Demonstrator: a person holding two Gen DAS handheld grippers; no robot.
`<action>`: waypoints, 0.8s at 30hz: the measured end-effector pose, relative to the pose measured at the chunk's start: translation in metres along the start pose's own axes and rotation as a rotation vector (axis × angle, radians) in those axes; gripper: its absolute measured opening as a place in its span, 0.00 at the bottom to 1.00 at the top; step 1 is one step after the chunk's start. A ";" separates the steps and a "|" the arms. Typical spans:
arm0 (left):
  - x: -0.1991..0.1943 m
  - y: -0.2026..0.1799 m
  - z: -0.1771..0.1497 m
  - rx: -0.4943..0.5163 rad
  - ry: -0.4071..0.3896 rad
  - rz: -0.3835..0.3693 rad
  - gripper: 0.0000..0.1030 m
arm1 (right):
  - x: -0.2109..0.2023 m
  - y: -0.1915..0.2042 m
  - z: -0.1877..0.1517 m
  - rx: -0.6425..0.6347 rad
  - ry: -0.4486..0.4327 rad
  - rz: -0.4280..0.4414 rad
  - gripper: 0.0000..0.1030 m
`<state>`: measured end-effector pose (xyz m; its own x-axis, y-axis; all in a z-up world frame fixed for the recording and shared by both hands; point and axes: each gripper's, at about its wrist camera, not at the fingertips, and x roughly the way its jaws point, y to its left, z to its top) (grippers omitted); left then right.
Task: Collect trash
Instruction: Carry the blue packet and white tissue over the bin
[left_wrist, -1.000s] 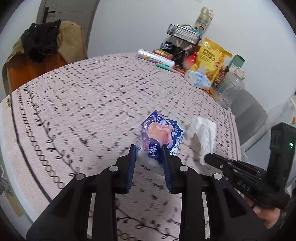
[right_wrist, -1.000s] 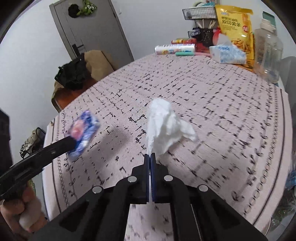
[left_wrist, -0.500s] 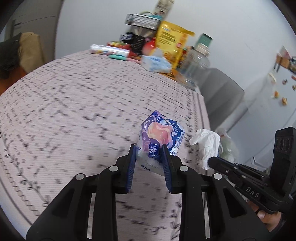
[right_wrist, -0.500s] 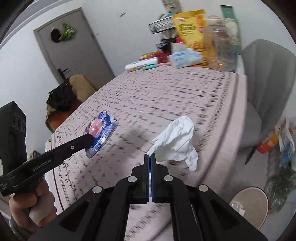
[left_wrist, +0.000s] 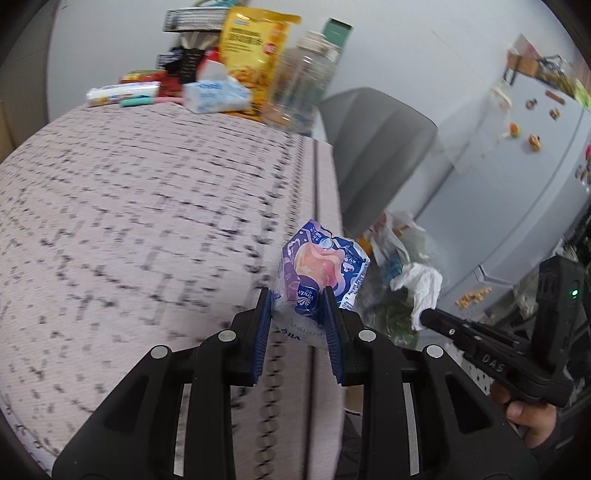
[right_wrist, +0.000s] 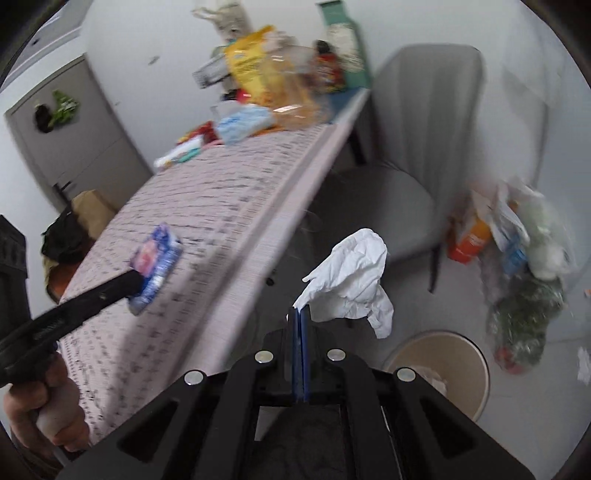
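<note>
Jaws of the left gripper (left_wrist: 298, 295) clamp a blue tissue packet (left_wrist: 320, 275) above the edge of the desk (left_wrist: 147, 206), while the right gripper (right_wrist: 300, 317), jaws pressed together, pinches a crumpled white tissue (right_wrist: 351, 280) beyond that edge, above a beige bin (right_wrist: 476, 354) on the floor.

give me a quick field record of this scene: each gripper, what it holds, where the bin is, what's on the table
left gripper: shut on tissue packet, blue and pink, held above the table edge
right gripper: shut on crumpled white tissue, held past the table edge
bin: beige, round, open, on the floor below the tissue
table: patterned pink cloth; yellow snack bag and tissue box at far end
chair: grey, beside the table
</note>
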<state>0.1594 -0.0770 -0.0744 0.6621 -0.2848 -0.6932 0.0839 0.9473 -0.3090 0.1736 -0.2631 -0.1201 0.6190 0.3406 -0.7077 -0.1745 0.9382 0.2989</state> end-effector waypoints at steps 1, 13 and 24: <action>0.005 -0.007 0.000 0.010 0.011 -0.009 0.27 | 0.000 -0.008 -0.003 0.012 0.004 -0.011 0.02; 0.066 -0.073 -0.002 0.107 0.130 -0.071 0.27 | 0.021 -0.098 -0.046 0.182 0.074 -0.095 0.03; 0.112 -0.115 -0.021 0.174 0.229 -0.074 0.27 | 0.050 -0.156 -0.075 0.285 0.135 -0.115 0.03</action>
<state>0.2078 -0.2212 -0.1298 0.4661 -0.3612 -0.8076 0.2652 0.9279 -0.2620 0.1743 -0.3883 -0.2501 0.5119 0.2560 -0.8200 0.1239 0.9226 0.3653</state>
